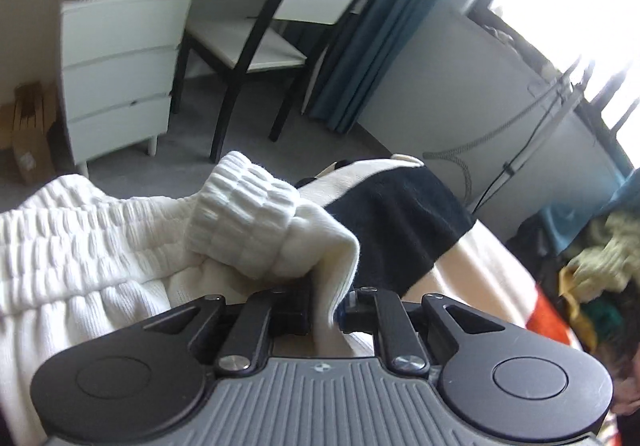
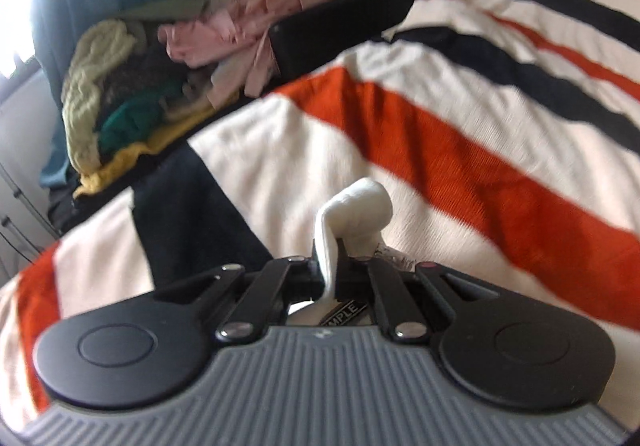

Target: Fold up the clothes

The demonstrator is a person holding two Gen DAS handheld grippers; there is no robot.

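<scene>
My left gripper (image 1: 334,310) has its jaws pinched on a fold of the white knit garment (image 1: 120,246), which bunches up in front of them with a thick ribbed cuff (image 1: 244,213) standing just beyond. My right gripper (image 2: 338,270) is clamped tight on another bit of the same white cloth, a thin roll of it curling up out of the jaws (image 2: 356,205), with a small label showing just beneath.

The knit looks soft, thick and floppy. I judge it light enough to lift but prone to sag and stretch between my two holds, so it wants spreading flat before any crease will stay. The ribbed edges look the firmest places to take it; the loose middle would only bunch.

Beyond the jaws, the rest of the garment trails off to the left in the left wrist view, over the striped blanket (image 2: 460,149) on the bed. A heap of unfolded clothes (image 2: 152,77) lies well apart at the bed's far edge.
</scene>
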